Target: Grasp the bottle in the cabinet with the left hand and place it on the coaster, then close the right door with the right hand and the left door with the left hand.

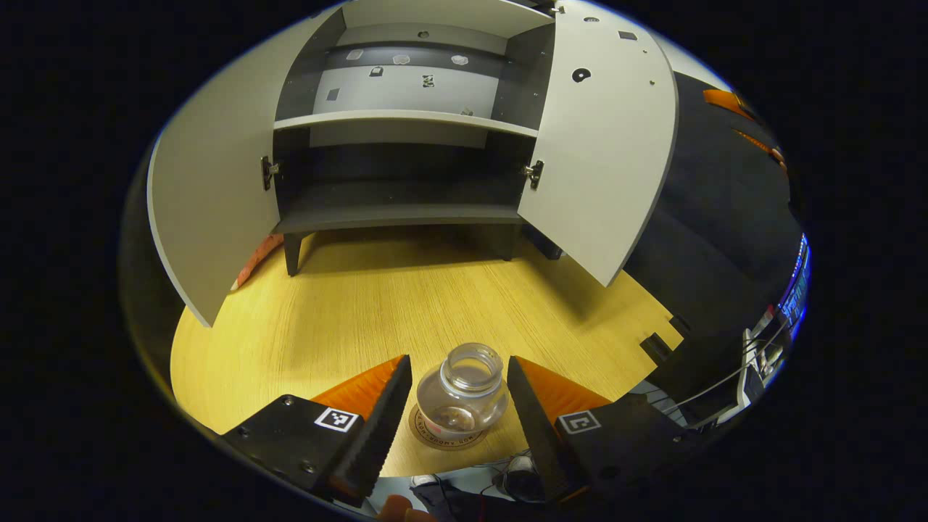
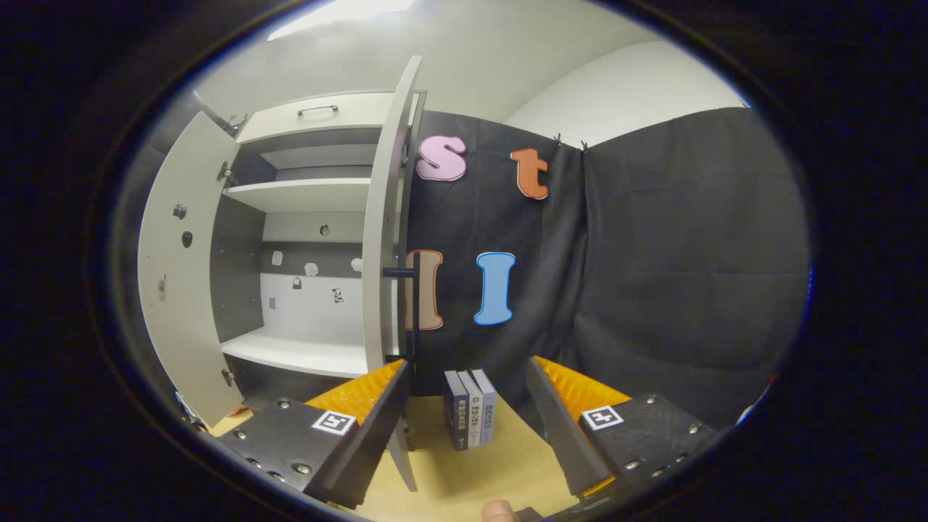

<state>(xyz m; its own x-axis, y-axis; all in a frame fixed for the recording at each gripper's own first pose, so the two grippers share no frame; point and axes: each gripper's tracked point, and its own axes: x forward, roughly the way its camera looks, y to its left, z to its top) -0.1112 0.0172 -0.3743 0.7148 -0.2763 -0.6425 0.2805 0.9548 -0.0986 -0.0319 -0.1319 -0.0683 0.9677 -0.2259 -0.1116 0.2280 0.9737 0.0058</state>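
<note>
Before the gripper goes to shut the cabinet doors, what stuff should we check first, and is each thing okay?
1. Glass bottle standing upright on the coaster: ok.
2. Left gripper let go of the bottle: ok, jaws open with a gap on each side.
3. Right door needs closing: ok, it stands wide open, edge-on just ahead in the right gripper view.
4. Right gripper free to push: ok, jaws open and holding nothing.
5. Shelves inside the cabinet with nothing sticking out to block the doors: ok.
6. Books out of the door's path: cannot tell.
</note>
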